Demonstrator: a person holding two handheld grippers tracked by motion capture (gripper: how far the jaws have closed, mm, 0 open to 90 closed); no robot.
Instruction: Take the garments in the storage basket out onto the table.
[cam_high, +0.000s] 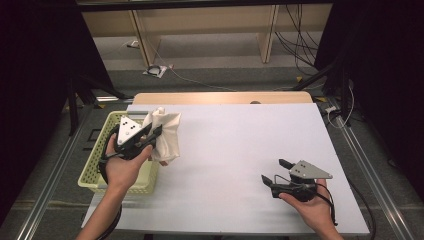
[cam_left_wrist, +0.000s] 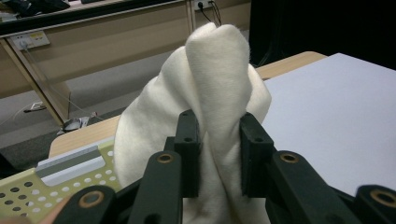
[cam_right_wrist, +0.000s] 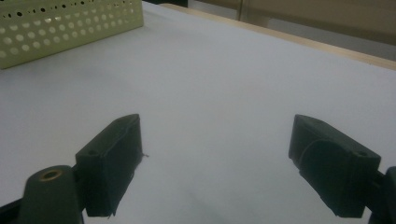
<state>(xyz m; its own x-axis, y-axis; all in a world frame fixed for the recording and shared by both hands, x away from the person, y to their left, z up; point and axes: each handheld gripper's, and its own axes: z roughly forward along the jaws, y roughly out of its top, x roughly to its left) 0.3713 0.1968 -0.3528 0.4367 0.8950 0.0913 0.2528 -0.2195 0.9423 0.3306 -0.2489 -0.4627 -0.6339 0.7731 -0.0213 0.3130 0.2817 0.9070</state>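
Over the basket (cam_high: 95, 172), left claw (cam_left_wrist: 217, 156) pinches the white cloth (cam_left_wrist: 219, 70); right claw (cam_right_wrist: 219, 170) gapes wide, seemingly empty

Each hand-held unit, the left gripper (cam_high: 150, 136) and the right gripper (cam_high: 274, 171), is presenting a black linkage body with two blocky black jaws and a grey three-cornered plate with small dark holes on top. Brass-coloured pivot bushings are showing at the jaw links in both gripper views. A black cable is trailing from each unit, and both forearms are showing bare, with no sleeves
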